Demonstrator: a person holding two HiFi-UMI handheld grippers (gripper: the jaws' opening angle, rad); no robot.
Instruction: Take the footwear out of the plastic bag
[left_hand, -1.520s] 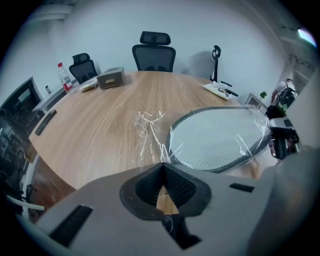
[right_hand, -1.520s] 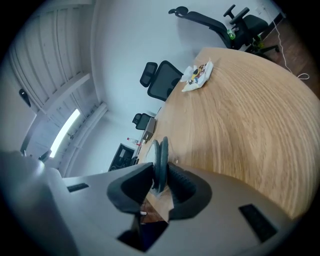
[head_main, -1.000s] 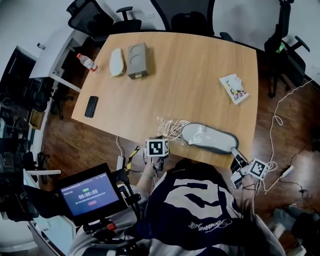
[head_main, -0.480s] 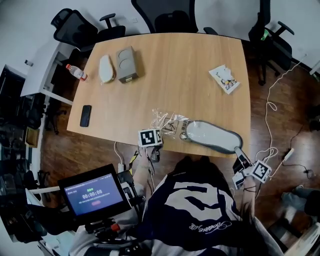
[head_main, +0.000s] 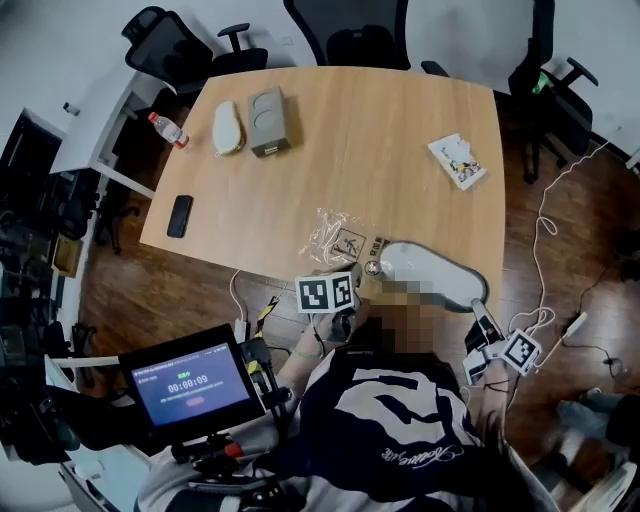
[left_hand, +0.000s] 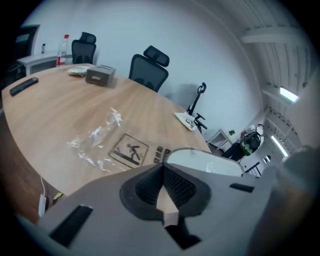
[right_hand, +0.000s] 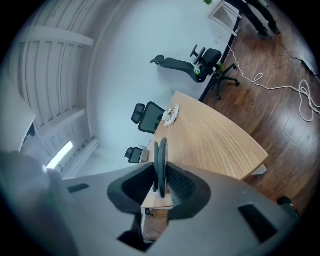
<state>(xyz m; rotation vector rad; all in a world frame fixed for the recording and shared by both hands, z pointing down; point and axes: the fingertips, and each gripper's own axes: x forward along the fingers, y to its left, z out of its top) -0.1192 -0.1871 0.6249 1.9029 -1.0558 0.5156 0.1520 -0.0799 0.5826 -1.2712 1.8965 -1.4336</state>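
Footwear, a flat pale grey slipper, lies along the near edge of the wooden table, close in front of the person. Its toe end meets the crumpled clear plastic bag, which carries a square printed warning sign; how far the film reaches over the slipper cannot be made out. The right gripper is at the slipper's heel end, off the table's near right corner. Its jaws are clamped on the footwear, which stands edge-on between the pads as 2 thin dark layers side by side. The left gripper sits at the near table edge, just short of the bag and beside the slipper's toe. Its jaws are clenched tip to tip, and no view shows whether any film is nipped between them. Far across the table rest a grey box beside a pale oval object, a water bottle, a black phone and, well apart to the right, a printed packet.
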